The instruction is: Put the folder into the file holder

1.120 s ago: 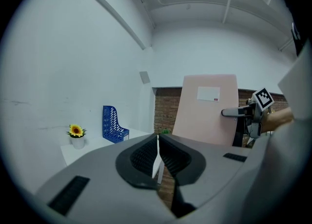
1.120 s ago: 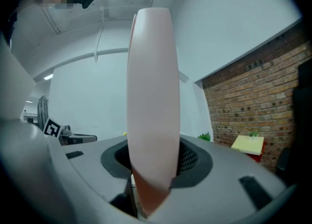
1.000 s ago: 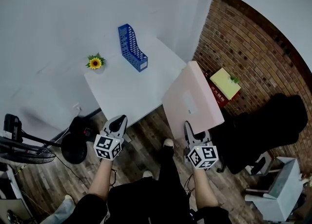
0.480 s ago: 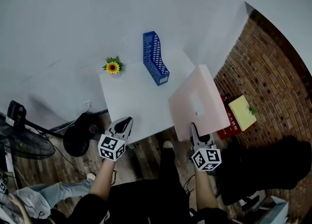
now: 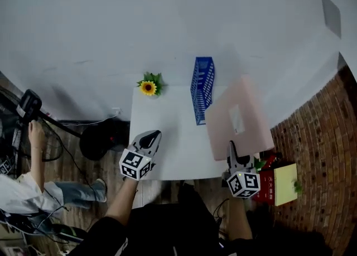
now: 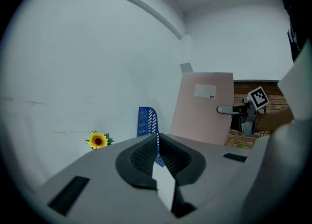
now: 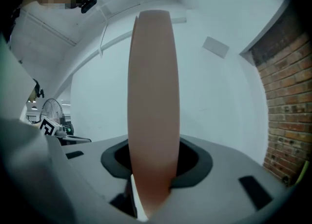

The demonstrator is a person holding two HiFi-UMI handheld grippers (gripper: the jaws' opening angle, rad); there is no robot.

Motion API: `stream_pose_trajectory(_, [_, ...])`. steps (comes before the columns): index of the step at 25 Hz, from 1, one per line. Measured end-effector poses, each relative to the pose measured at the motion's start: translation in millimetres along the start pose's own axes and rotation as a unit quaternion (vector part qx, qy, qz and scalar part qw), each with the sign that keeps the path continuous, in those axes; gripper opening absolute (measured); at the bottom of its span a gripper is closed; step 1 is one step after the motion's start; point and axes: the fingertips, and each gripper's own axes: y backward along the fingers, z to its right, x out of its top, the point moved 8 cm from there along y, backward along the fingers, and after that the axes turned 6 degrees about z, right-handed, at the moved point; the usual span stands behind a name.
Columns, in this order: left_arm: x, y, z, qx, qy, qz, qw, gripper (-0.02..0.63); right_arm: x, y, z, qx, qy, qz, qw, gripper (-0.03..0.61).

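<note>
A blue mesh file holder stands at the back of the small white table, its open side toward me. My right gripper is shut on the lower edge of a pink folder with a white label. The folder stands upright over the table's right edge, just right of the holder. In the right gripper view the folder rises edge-on from between the jaws. My left gripper hovers over the table's front left, shut with nothing in it. Its view shows the holder and the folder ahead.
A sunflower sits at the table's back left corner against the white wall. A fan on a stand and a person are at the left. A red box with a yellow-green thing lies on the floor by the brick wall.
Both grippers have swung over toward the table. The folder, earlier out past the table's right side, now stands beside the blue holder. The left gripper has come over the table's front.
</note>
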Motion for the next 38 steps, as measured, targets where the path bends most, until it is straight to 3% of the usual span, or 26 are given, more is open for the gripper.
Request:
stream_pose_trajectory(8, [13, -55, 0, 0.053, -0.005, 0.005, 0.9986, 0.031, 23, -72, 50, 0.054, 0.001, -0.003, 0.999, 0.170])
stream_pose_trajectory(15, [11, -74, -9, 0.069, -0.002, 0.007, 0.9976, 0.031, 23, -95, 56, 0.068, 0.001, -0.004, 0.998, 0.170])
stream_pose_trajectory(26, [9, -89, -24, 0.055, 0.004, 0.007, 0.9985, 0.031, 24, -119, 43, 0.061, 0.018, -0.005, 0.998, 0.170])
stream_pose_trajectory(38, [8, -71, -53, 0.069, 0.009, 0.008, 0.9975, 0.031, 24, -165, 20, 0.045, 0.038, -0.004, 0.998, 0.170])
